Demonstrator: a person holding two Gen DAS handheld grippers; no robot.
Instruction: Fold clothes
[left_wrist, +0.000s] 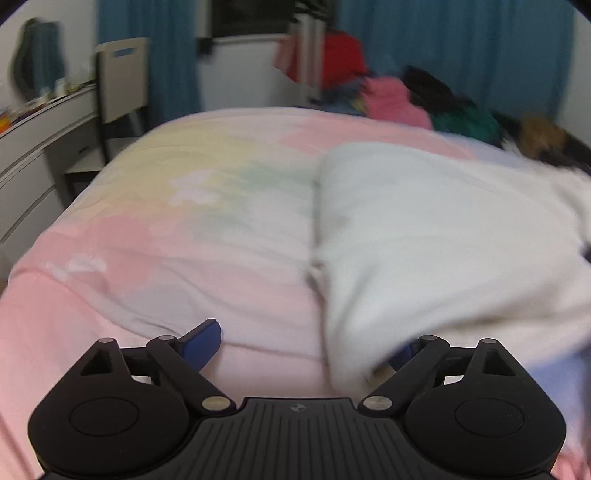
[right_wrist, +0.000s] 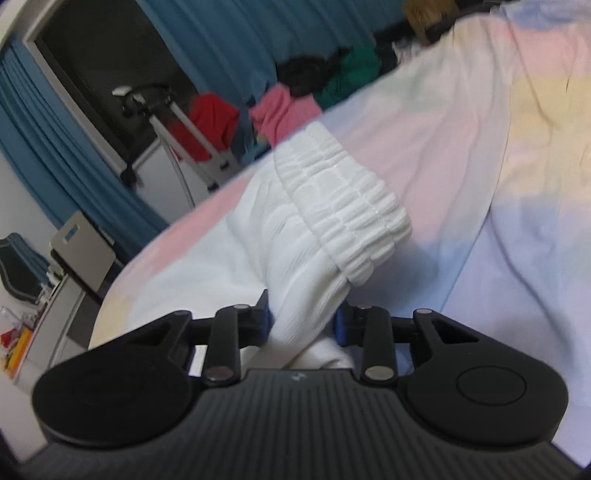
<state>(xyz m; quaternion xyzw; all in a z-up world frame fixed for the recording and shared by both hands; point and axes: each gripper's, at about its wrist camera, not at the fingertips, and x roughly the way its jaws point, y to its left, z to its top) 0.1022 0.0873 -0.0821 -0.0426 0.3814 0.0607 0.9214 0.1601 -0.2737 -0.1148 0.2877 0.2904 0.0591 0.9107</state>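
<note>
A white garment (left_wrist: 436, 243) lies on the pastel bedspread (left_wrist: 177, 236), on the right half of the left wrist view. My left gripper (left_wrist: 306, 347) is open just above the bed, its right fingertip under the garment's near edge. In the right wrist view my right gripper (right_wrist: 303, 325) is shut on the white garment (right_wrist: 295, 258) just behind its ribbed elastic cuff (right_wrist: 343, 206), which sticks out past the fingers above the bed (right_wrist: 517, 184).
A heap of clothes, pink (left_wrist: 391, 99), red (left_wrist: 340, 59), green and black (left_wrist: 465, 118), sits at the far edge of the bed. A chair (left_wrist: 122, 85) and white drawers (left_wrist: 33, 155) stand to the left. Blue curtains (left_wrist: 461, 48) hang behind.
</note>
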